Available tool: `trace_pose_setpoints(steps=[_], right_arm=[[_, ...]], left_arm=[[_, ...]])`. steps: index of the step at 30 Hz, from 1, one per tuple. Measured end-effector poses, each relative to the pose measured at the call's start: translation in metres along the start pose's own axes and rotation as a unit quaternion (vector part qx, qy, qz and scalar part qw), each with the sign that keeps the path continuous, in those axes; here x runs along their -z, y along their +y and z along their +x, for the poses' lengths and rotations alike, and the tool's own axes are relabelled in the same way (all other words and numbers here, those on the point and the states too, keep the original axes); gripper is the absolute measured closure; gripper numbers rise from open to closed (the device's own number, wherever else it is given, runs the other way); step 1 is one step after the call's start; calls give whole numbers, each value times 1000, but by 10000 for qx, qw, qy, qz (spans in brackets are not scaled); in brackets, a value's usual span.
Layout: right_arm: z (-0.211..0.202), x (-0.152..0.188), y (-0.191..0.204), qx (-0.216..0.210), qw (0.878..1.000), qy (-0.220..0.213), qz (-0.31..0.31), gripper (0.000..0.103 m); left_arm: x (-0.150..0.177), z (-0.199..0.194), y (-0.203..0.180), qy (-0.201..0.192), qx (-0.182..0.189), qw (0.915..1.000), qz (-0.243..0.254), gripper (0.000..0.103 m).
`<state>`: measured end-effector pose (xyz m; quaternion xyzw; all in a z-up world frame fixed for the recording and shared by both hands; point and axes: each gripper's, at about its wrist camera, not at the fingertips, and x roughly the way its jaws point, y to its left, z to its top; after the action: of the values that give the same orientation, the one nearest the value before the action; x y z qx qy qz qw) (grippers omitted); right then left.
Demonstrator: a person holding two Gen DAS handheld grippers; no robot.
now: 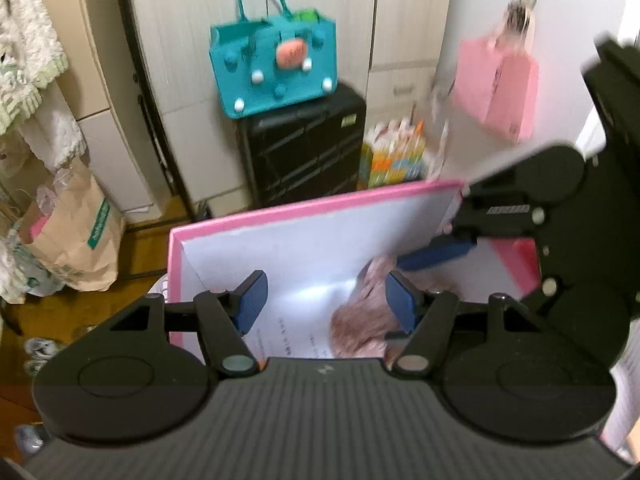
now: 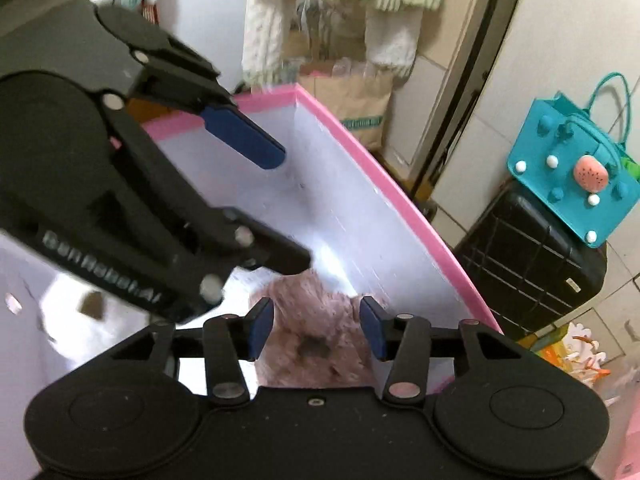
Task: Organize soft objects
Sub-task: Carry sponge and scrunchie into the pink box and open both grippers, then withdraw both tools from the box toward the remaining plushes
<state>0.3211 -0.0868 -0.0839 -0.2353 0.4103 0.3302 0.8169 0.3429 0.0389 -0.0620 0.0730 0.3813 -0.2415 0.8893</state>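
A fuzzy pinkish-brown plush toy (image 1: 360, 320) lies inside a pink-rimmed box (image 1: 312, 204) with white inner walls. My left gripper (image 1: 326, 300) hangs over the box, jaws apart, with the plush below and beside its right pad; nothing is pressed between the pads. One blue finger (image 1: 436, 250) of the right gripper reaches in from the right. In the right wrist view the plush (image 2: 316, 344) lies under my right gripper (image 2: 316, 328), which is open with its pads clear of the fur. The left gripper's blue finger (image 2: 244, 136) crosses the box (image 2: 360, 148). A blurred white soft thing (image 2: 76, 320) lies at the left of the box.
A teal felt bag (image 1: 276, 68) sits on a black suitcase (image 1: 304, 152) against the cupboards. A pink paper bag (image 1: 496, 84) hangs at the right. A brown paper bag (image 1: 76, 236) stands on the wooden floor at the left, below hanging towels (image 1: 28, 52).
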Motion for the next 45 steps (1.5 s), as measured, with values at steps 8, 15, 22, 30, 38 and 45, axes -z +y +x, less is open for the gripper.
trace_pose_setpoints(steps=[8,15,22,30,38,45], right_arm=[[-54,13,15,351,9974,-454,447,50],[-93,31,25,265,9912,-812,1015,49],[-132,44,43,300,9862,-945,1324,49],[-180,62,52,217,9801,-1222,1547,49],[-209,93,56,336,9762,-1219,1760,49],[-233,124,62,412,9759,-1204,1775,46]], left_arm=[[10,-38,4,-122,-73,9999,-53,38],[26,-80,-6,-146,18,9999,-12,37],[38,-116,-24,-17,64,9999,127,35],[43,-164,-49,-151,476,9982,322,30],[51,-182,-82,-172,764,9954,549,28],[57,-186,-120,-53,983,9927,693,28]])
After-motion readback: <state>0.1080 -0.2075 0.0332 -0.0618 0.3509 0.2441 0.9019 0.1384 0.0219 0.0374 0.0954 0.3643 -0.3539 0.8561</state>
